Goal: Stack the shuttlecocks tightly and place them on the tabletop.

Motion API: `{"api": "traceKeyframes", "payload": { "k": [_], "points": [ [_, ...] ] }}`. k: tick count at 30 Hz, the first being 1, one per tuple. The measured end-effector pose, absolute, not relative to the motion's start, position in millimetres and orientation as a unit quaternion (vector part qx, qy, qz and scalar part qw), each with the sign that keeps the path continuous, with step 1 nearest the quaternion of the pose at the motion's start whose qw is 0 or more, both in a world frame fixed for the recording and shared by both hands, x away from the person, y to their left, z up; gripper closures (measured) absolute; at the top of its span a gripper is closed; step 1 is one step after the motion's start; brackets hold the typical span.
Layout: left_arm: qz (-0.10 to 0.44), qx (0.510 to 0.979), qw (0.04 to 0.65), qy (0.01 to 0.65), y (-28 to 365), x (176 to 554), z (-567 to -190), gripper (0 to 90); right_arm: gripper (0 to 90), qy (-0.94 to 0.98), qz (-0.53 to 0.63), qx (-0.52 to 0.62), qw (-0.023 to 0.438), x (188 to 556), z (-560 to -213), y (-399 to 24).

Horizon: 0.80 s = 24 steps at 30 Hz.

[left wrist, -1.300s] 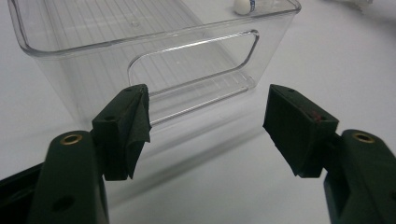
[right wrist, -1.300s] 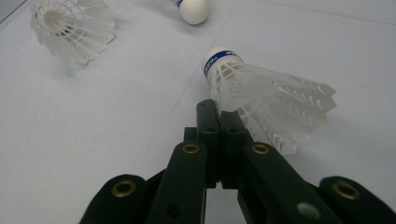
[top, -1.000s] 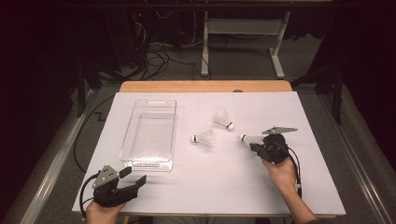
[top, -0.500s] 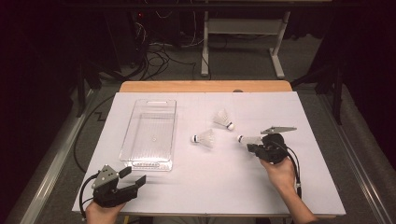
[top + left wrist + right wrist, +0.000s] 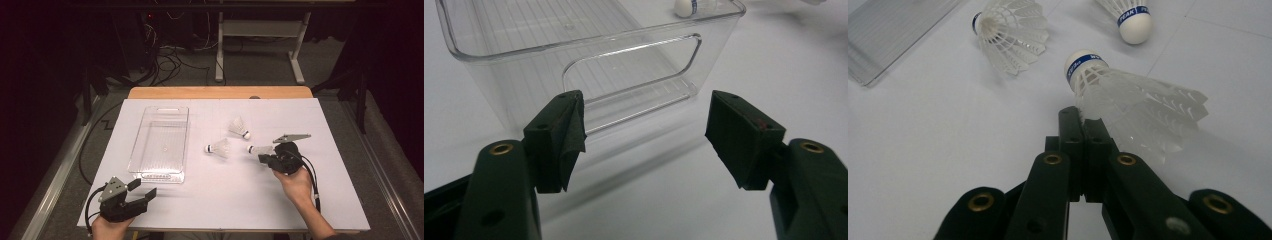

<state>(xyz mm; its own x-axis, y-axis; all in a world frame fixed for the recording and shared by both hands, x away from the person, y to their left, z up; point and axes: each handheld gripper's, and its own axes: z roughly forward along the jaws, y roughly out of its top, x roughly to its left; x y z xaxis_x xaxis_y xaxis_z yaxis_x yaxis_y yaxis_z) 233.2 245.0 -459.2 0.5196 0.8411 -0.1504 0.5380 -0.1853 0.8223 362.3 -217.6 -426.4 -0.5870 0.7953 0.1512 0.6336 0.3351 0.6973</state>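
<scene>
Right gripper (image 5: pixel 1083 120) clamped on the feather skirt of a shuttlecock (image 5: pixel 1128 100), cork end pointing away just above the white counter (image 5: pixel 923 150). Farther ahead, two more shuttlecocks: one (image 5: pixel 1010 32) to the left, one (image 5: pixel 1133 20) straight beyond. Left gripper (image 5: pixel 644 135) spread wide, holding nothing, just short of the clear plastic bin (image 5: pixel 574 50).

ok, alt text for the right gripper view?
The right gripper, jaws shut, pinches the feather skirt of a white shuttlecock on a white table. Two more shuttlecocks lie beyond, with a clear bin's corner at upper left.
</scene>
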Motion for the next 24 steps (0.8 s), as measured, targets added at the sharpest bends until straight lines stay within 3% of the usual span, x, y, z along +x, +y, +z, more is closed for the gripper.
{"api": "traceKeyframes", "payload": {
  "k": [24],
  "points": [
    [0.17, 0.752, 0.443, 0.458, 244, 233, -459, 32.8, 90.0, 0.824, 0.373, 0.418, 0.089, 372, -424, -197]
  ]
}}
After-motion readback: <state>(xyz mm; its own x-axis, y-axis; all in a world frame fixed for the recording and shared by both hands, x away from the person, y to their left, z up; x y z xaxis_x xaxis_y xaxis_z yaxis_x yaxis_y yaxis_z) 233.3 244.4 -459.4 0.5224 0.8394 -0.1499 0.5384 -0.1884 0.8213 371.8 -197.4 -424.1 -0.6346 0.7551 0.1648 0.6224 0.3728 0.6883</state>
